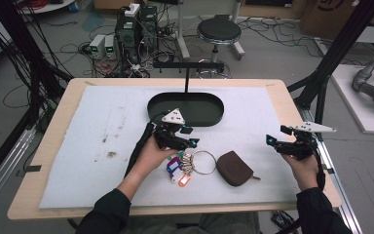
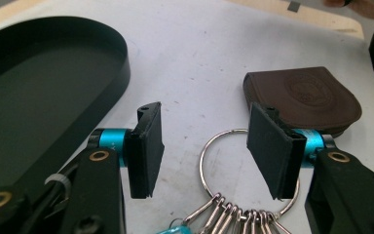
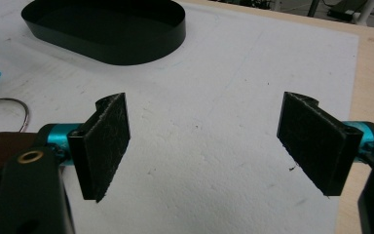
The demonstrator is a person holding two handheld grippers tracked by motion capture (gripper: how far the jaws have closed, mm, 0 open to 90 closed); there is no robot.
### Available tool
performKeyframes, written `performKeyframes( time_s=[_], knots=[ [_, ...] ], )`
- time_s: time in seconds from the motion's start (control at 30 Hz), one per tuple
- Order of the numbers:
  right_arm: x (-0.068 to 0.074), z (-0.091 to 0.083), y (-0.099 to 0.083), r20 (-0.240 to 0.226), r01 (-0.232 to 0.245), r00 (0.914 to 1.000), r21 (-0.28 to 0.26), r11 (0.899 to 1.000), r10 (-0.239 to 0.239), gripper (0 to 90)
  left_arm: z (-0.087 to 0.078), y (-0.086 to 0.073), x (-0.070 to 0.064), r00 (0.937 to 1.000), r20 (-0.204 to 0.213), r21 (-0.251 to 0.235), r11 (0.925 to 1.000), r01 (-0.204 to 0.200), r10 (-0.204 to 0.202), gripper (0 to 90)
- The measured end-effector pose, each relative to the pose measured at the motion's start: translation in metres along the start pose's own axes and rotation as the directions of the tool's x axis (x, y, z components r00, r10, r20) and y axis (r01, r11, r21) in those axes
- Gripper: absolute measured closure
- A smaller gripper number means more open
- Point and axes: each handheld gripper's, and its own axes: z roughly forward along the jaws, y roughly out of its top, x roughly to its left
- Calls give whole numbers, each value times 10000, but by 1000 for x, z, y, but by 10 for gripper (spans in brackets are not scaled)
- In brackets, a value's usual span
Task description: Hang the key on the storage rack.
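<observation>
Hiding part of the key ring [image 2: 224, 165], wide-open left gripper [image 2: 204, 151]; right gripper [image 3: 204, 146] wide too, pouch [image 3: 0, 148] cut off.

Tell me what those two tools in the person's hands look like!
The left tool and the right tool are both black. Each has two flat black pads mounted on shiny blue-green metal collars, with small brass-coloured screws. A pale three-cornered plate dotted with holes sits on top of each, and a black cable trails back along the forearm. The person wears dark long sleeves.

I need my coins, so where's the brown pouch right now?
In the high view the pouch lies on the white mat, right of the key ring, between the two grippers.
</observation>
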Motion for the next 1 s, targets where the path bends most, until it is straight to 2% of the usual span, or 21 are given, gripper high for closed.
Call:
performKeyframes(
  time_s=[0.1,0.13,0.23,0.33,0.4,0.43,0.47,0.53,0.67,0.7,0.73,0.77,0.8,0.83,0.87,1.0],
  knots=[
    [-1,0,0,32,19,10000,46,10000,-19,200,10,1,-1,9999,113,205,9998,-59,57,501],
    [-1,0,0,51,30,10000,58,10000,-30,200,17,0,0,9999,103,400,9992,18,-22,523],
    [-1,0,0,102,114,9999,71,9999,-114,200,23,0,1,9999,81,539,9985,122,-126,529],
    [0,1,0,80,142,9999,99,9998,-143,201,34,-3,2,9994,272,901,9958,177,-203,589],
    [0,1,0,82,143,9999,120,9998,-144,201,37,-3,2,9995,297,1056,9944,51,-82,608],
    [0,1,0,72,135,9999,124,9998,-136,201,42,-5,2,9992,405,1306,9914,-60,7,632],
    [-1,2,0,82,140,9999,133,9998,-141,201,42,-5,2,9992,405,1306,9914,-60,7,649],
    [0,2,0,84,126,9999,153,9998,-127,201,50,-7,0,9991,413,1708,9852,-158,88,668],
    [-1,2,0,69,152,9999,150,9998,-153,204,56,-10,0,9984,517,2005,9792,-319,220,723],
    [-2,2,0,63,131,9999,144,9998,-132,204,59,-11,-1,9985,487,2210,9746,-368,266,725],
    [-2,2,0,63,131,9999,144,9998,-132,204,59,-11,-1,9985,487,2210,9746,-368,266,736],
    [-2,2,-1,59,84,9999,157,9998,-85,204,60,-12,-1,9985,412,2471,9679,-464,373,739],
    [-2,2,-1,59,76,10000,154,9999,-77,204,62,-13,-1,9985,321,2600,9643,-502,433,739],
    [-2,2,-1,59,76,10000,154,9999,-77,204,62,-13,-1,9985,321,2600,9643,-502,433,740],
    [-2,3,-1,56,109,9999,145,9998,-110,204,63,-14,-3,9977,238,2765,9587,-668,627,746],
    [-1,3,-1,69,100,9999,173,9998,-102,205,64,-13,-6,9966,69,2830,9557,-808,823,774]
  ],
)
